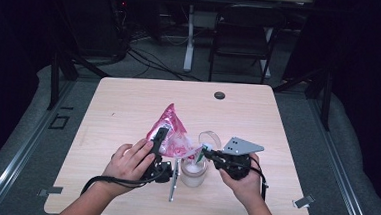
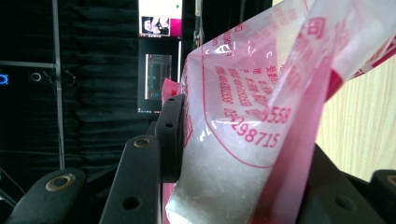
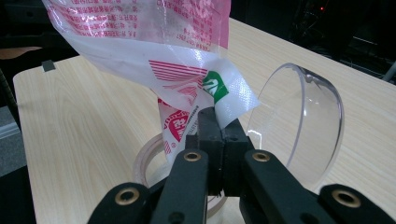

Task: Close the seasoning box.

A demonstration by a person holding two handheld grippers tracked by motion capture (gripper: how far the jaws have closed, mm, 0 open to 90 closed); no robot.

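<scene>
From the high view, a pink and clear printed plastic bag (image 1: 169,131) hangs tilted over a short clear round jar (image 1: 193,172) that stands near the front edge of the pale wooden tabletop (image 1: 128,103), slightly right of the middle; the jar holds a white granular fill partway up, and a clear domed plastic lid (image 1: 210,138) rests on the tabletop just behind it. The left gripper (image 1: 158,145) grips the bag's body from the left and the right gripper (image 1: 207,151) holds its lower corner above the jar's mouth. A small dark round cap (image 1: 220,95) sits near the back edge, well apart from the rest; the back half and the left and right edges of the tabletop lie open. In the left gripper view, the bag (image 2: 243,121) stands between the two black jaws, which clamp its lower part; white grains fill the bag's bottom, and red print and numbers run across the clear film. In the right gripper view, the jaws are pressed together on the bag's white and green corner (image 3: 224,100), the bag (image 3: 154,42) rising up and left above them; the jar's rim (image 3: 147,154) shows below the corner, and the domed lid (image 3: 303,126) stands on edge just to the right, with bare tabletop (image 3: 84,135) stretching to the far corner
</scene>
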